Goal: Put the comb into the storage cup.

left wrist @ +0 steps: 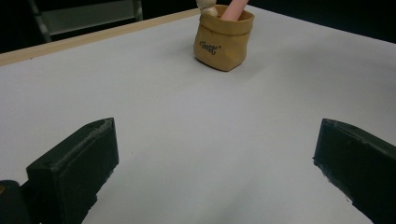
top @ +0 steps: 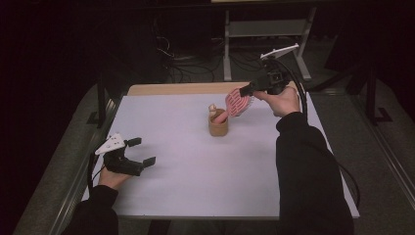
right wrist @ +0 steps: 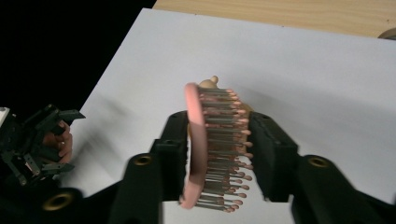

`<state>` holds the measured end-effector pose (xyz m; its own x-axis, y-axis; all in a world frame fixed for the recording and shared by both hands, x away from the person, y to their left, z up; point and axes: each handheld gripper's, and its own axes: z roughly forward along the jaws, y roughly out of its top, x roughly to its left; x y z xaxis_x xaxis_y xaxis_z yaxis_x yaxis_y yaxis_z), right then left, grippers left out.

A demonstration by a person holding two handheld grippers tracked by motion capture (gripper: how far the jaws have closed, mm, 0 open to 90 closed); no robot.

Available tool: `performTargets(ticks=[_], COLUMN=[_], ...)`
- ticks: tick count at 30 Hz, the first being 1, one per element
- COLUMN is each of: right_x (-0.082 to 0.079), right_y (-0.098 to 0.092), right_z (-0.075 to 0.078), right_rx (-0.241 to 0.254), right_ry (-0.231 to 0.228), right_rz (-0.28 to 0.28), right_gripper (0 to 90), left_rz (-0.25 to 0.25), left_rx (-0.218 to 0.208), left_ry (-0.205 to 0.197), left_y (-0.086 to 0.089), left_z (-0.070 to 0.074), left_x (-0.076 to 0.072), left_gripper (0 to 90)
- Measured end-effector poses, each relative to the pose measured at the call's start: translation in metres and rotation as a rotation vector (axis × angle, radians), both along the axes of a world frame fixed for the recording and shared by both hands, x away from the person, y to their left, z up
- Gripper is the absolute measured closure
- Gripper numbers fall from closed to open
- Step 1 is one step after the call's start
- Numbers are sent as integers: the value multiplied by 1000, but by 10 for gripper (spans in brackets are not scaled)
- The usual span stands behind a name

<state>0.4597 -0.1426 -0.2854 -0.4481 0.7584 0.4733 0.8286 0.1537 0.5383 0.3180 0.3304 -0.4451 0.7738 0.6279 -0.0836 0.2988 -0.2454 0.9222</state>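
Right gripper (right wrist: pixel 217 158) fingers clamped on pink hairbrush (top: pixel 237 104) head, handle down in the tan pouch (top: pixel 218 125) mid-tabletop, likely for seating it; left gripper (top: pixel 142 151) fingers apart, idle, well clear.

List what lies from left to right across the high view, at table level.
left gripper → brown pouch → pink hairbrush → right gripper

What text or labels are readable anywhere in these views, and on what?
One dark printed word on the front of the brown pouch, too small and blurred to read.
No other text, numbers or signs on the pink hairbrush, either gripper or the table.
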Motion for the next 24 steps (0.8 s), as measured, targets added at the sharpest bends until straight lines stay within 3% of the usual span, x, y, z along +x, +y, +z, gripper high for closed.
performTargets(ticks=[4, 7, 12, 19, 24], right_x=[-4, -5, -9, -14, -19], right_y=[1, 1, -3, -9, -20], right_z=[0, -2, -5, -7, -9], right_rx=[-37, -57, -83, -80, -47], right_ry=[-49, -43, -93, -126, -150], right_rz=[36, 48, 65, 72, 64], right_gripper=[456, 361, 135, 2, 0], left_rz=[-3, -4, -15, -14, -14], left_rx=[5, 8, 3, 6, 5], left_ry=[2, 3, 8, 8, 9], left_y=[-1, -1, -1, -2, -1], left_z=[0, -1, -1, 0, -1], left_x=[0, 0, -1, -1, -1], left_gripper=[0, 0, 0, 0, 0])
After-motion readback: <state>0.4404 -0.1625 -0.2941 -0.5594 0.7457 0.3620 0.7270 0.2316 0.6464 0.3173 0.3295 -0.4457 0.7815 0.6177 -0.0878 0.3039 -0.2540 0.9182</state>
